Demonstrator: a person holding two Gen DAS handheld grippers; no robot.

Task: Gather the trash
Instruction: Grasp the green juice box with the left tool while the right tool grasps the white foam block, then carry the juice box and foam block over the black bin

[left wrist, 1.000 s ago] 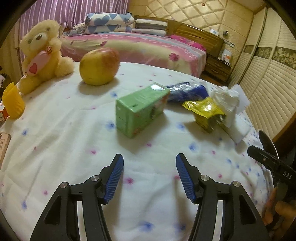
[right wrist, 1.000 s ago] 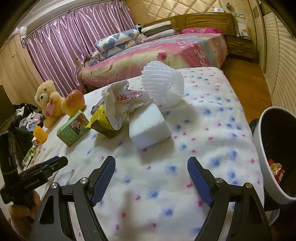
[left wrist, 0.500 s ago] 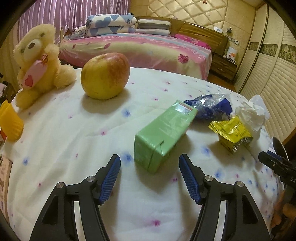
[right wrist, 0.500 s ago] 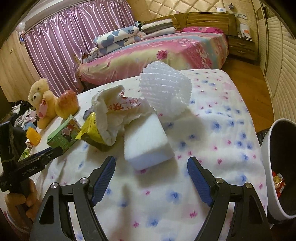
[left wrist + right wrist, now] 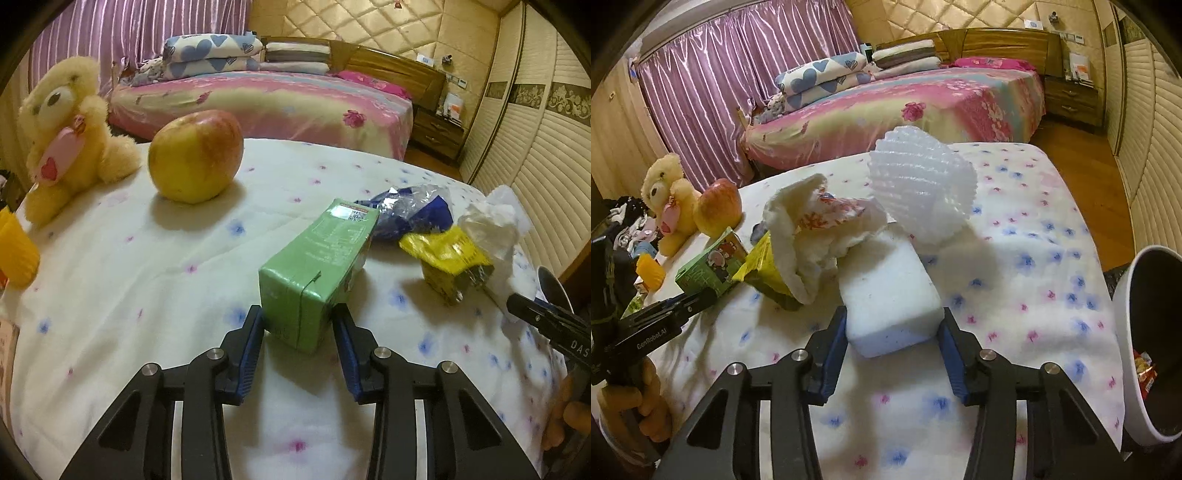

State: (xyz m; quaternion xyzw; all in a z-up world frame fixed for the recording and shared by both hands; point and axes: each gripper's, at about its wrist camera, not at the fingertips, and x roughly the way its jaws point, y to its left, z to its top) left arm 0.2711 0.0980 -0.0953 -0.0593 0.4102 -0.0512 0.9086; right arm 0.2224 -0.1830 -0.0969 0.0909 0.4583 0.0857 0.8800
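The green carton (image 5: 317, 273) lies on the flowered tabletop (image 5: 147, 280), its near end between the closing left tool (image 5: 298, 325), pads touching its sides. The white block (image 5: 890, 295) sits likewise inside the closing right tool (image 5: 893, 325). A bin (image 5: 1137, 354) stands right of it.

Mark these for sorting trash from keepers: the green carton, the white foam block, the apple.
Green carton (image 5: 295, 291): left wrist view, near end face.
White foam block (image 5: 886, 288): right wrist view, top face.
Apple (image 5: 195, 155): left wrist view, front skin.
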